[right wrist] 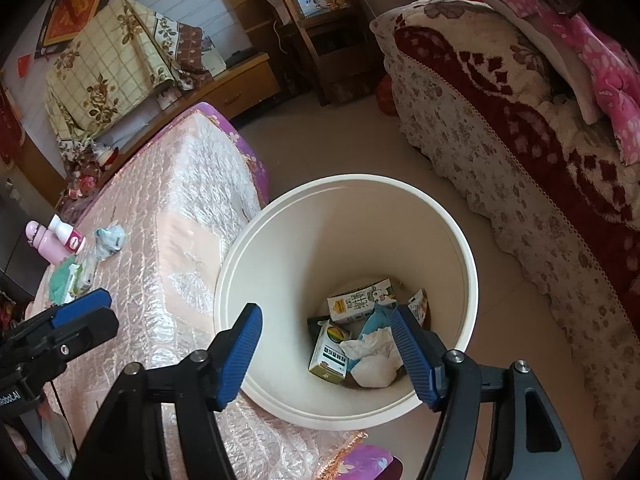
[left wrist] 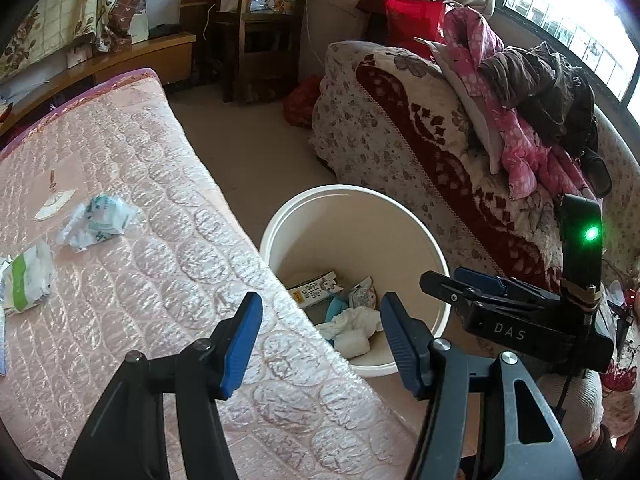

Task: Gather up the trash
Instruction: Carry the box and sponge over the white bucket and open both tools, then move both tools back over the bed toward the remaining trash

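A cream round bin (right wrist: 360, 178) stands on the floor between the pink quilted bed (right wrist: 180, 208) and a sofa. In it lie a milk carton (right wrist: 360, 300), a green box (right wrist: 330, 354) and crumpled white tissue (right wrist: 376, 350). My right gripper (right wrist: 326, 356) hangs over the bin, open, with nothing between its blue pads. My left gripper (left wrist: 320, 344) is open and empty above the bed's edge beside the bin (left wrist: 344, 188). On the bed lie a crumpled white-green wrapper (left wrist: 100, 222) and a green-white packet (left wrist: 26, 280). Each wrist view shows the other gripper at its side (left wrist: 444, 280) (right wrist: 104, 312).
A sofa (left wrist: 400, 128) with a floral cover and piled pink and dark clothes stands right of the bin. Two pink bottles (right wrist: 56, 240) stand at the bed's far side. A dark wooden shelf (left wrist: 260, 20) and a low wooden cabinet (left wrist: 160, 52) line the back wall.
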A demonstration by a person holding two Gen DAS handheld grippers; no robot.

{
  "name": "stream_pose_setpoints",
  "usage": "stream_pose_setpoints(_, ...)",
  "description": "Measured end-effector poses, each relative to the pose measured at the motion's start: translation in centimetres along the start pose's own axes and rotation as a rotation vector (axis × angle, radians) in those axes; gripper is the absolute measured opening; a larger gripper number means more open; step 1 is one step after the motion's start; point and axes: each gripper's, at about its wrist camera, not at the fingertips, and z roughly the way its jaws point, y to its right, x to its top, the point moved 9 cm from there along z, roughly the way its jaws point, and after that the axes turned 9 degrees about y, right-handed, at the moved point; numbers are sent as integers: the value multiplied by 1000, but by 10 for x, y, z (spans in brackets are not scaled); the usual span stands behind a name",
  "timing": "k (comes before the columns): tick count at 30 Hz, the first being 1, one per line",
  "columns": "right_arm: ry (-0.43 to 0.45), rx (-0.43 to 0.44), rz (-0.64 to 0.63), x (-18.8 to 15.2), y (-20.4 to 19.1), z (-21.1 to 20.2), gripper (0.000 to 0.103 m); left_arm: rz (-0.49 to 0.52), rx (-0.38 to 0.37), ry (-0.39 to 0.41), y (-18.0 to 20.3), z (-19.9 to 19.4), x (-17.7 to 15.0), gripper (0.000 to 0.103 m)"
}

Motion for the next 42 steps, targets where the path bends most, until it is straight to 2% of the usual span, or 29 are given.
stream_pose_setpoints(7, -12, -4, -25, -5, -10, -6, 71, 4, 47, 22, -13, -13, 1, 62)
stream_pose_setpoints(15, 2, 18, -86, -3, -42, -19, 71, 7, 104, 49, -39, -37, -3, 62)
stream_pose_setpoints(27, 17, 67, -177, -5, -107, -34, 71, -21, 210, 86, -102, -86, -19, 62)
stream_pose_setpoints(42, -14, 161, -285, -30, -202, -28, 71, -139, 321, 111, -201, -143, -48, 62)
